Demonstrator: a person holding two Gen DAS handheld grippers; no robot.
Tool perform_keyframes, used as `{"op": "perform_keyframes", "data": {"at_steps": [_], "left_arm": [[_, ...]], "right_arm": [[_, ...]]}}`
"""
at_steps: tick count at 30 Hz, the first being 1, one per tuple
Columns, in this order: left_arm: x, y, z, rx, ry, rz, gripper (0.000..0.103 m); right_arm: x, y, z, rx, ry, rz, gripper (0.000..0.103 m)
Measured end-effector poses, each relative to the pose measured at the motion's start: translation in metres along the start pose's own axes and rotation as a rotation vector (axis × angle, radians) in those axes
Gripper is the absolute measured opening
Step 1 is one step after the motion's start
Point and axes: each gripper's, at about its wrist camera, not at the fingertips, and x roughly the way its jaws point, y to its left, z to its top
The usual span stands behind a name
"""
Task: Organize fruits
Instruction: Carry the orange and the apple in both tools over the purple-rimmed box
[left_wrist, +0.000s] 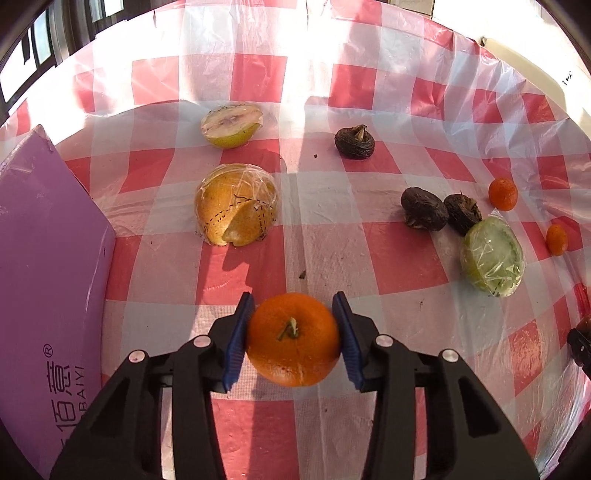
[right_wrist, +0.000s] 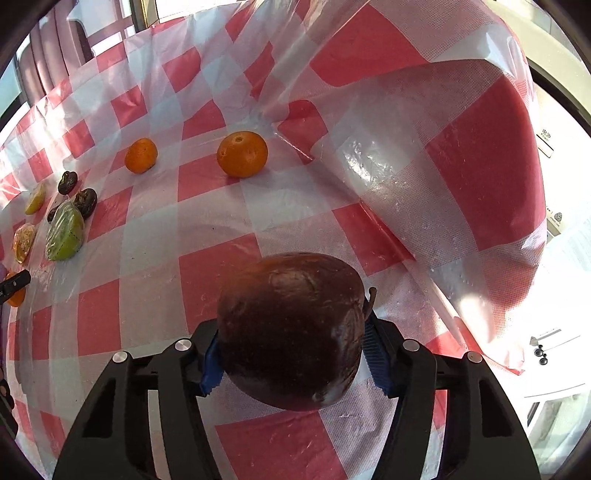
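My left gripper (left_wrist: 293, 338) is shut on an orange (left_wrist: 293, 339), stem end up, just above the red-checked tablecloth (left_wrist: 369, 240). Ahead lie a wrapped yellow fruit half (left_wrist: 236, 205), a wrapped pale cut fruit (left_wrist: 232, 125), three dark wrinkled fruits (left_wrist: 354, 142) (left_wrist: 423, 208) (left_wrist: 463, 214), a wrapped green fruit half (left_wrist: 493, 256) and two small oranges (left_wrist: 502, 194) (left_wrist: 556, 240). My right gripper (right_wrist: 291, 354) is shut on a large dark maroon fruit (right_wrist: 291, 332) over the cloth. Two small oranges (right_wrist: 242, 154) (right_wrist: 141, 155) lie ahead of it.
A purple box (left_wrist: 48, 295) stands at the left of the left wrist view. The tablecloth (right_wrist: 461, 147) rises in a big fold at the right of the right wrist view. The other gripper's tip (right_wrist: 14, 284) shows at the left edge there.
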Motion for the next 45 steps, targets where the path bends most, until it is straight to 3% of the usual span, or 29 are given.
{"op": "perform_keyframes", "data": {"at_steps": [13,23,30,36,45], "left_arm": [[-0.044,-0.008,-0.063,0.044,0.021,-0.011,0.044],[-0.088,-0.018,-0.115,0.113,0.065,-0.137,0.044],[-0.114,-0.006,-0.095,0.146,0.015,-0.241,0.044],[-0.145,0.028,-0.068,0.102,-0.060,-0.345,0.044],[-0.199,0.127,-0.042,-0.005,-0.204,-0.414,0.044]], "right_arm": [[0.001,0.000,0.004,-0.018,0.029,0.011,0.056],[-0.008,0.015,-0.012,-0.025,0.062,0.068,0.055],[-0.034,0.057,-0.033,-0.049,0.071,0.134,0.055],[-0.068,0.098,-0.052,-0.041,0.070,0.210,0.055],[-0.124,0.190,-0.059,-0.095,0.016,0.329,0.055]]}}
